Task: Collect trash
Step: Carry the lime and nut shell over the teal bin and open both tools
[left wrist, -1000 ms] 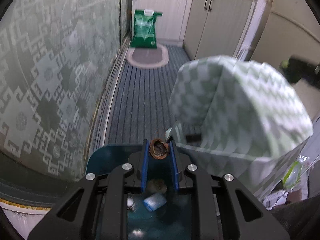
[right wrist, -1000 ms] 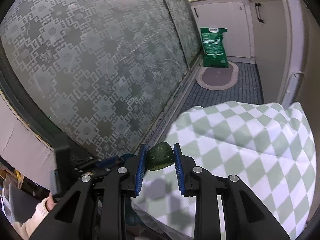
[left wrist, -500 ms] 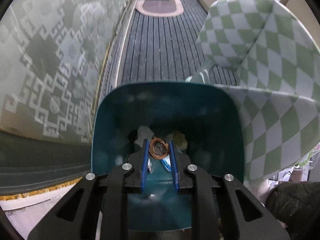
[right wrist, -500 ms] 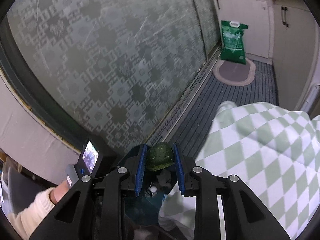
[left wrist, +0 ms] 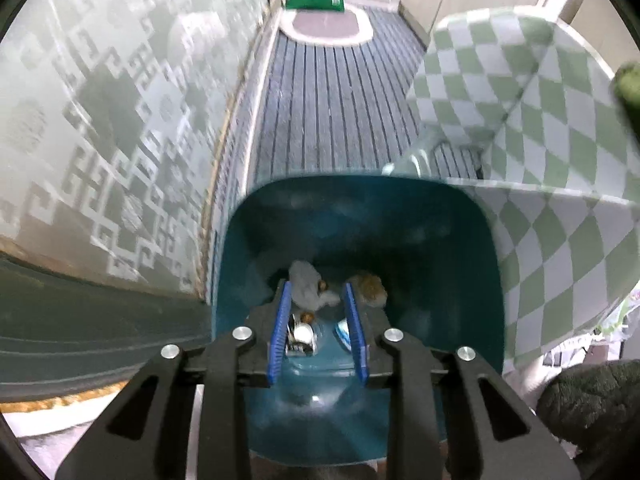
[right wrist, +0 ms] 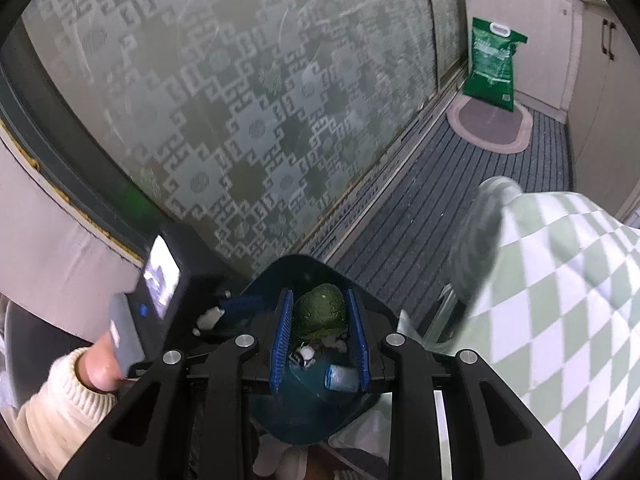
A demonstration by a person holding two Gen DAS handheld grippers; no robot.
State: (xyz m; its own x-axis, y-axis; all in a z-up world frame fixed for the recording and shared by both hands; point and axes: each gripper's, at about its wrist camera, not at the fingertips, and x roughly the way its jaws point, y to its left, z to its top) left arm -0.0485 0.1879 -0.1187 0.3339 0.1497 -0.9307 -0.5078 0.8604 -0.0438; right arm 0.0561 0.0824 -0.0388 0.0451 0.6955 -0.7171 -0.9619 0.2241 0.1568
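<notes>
From the left wrist, the left tongs point(left wrist: 317, 304) gape, holding nothing, over the teal bin point(left wrist: 486, 264), which holds tissue point(left wrist: 306, 286) and scraps. From the right wrist, the right tongs point(right wrist: 320, 312) pinch a green lump point(right wrist: 320, 312) above the bin point(right wrist: 304, 266).

My fingers point(left wrist: 284, 320) are wearing ribbed blue rubbery pads on matt black plastic arms with shiny metal screws. The teal bin point(left wrist: 472, 256) is showing smooth, faintly glossy plastic. The green lump point(right wrist: 320, 312) in my right gripper point(right wrist: 320, 334) is looking rough and pebbled (dull, no shine). The checked cloth point(left wrist: 560, 240) is looking soft and matt, the floor mat point(left wrist: 340, 112) ribbed, the patterned door glass point(right wrist: 240, 100) frosted.
</notes>
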